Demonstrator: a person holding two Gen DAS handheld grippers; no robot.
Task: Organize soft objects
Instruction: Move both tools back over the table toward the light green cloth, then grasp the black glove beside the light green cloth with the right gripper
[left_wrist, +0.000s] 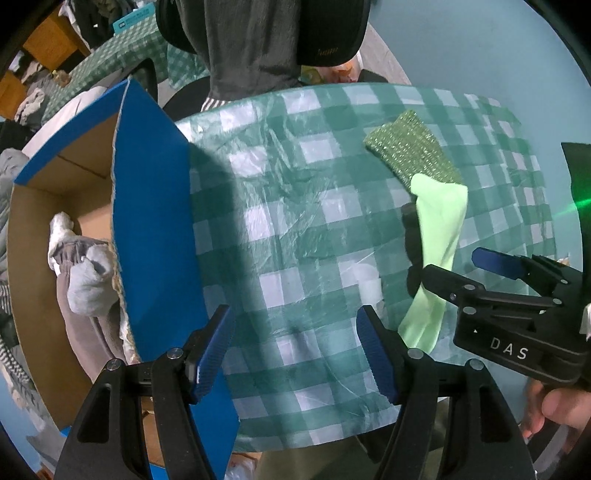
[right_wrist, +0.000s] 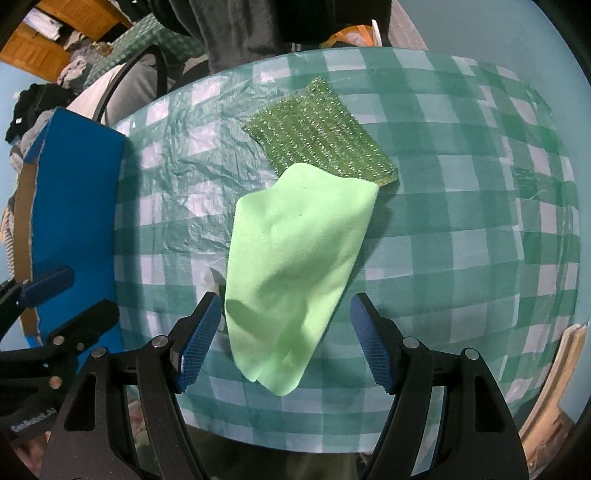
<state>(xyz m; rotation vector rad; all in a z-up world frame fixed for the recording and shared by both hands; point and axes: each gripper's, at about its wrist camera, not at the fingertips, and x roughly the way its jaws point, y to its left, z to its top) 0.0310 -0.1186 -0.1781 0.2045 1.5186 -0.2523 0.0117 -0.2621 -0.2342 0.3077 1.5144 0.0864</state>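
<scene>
A pale green cloth (right_wrist: 295, 266) lies flat on the checked table, its far end overlapping a glittery green scouring pad (right_wrist: 321, 133). My right gripper (right_wrist: 286, 341) hangs open over the cloth's near end, one blue pad on each side, neither pad pressing on it. In the left wrist view the cloth (left_wrist: 434, 236) and pad (left_wrist: 410, 146) lie to the right. My left gripper (left_wrist: 295, 350) stands open over bare tablecloth beside the box, nothing between its fingers. The right gripper (left_wrist: 458, 266) shows there too, open above the cloth.
A cardboard box with blue outer walls (left_wrist: 155, 229) stands at the table's left edge, holding grey and white fabric items (left_wrist: 88, 280). A person in dark clothing (left_wrist: 258, 44) stands beyond the table (right_wrist: 461, 229). Clothes piles and wooden furniture (right_wrist: 48, 40) sit at the far left.
</scene>
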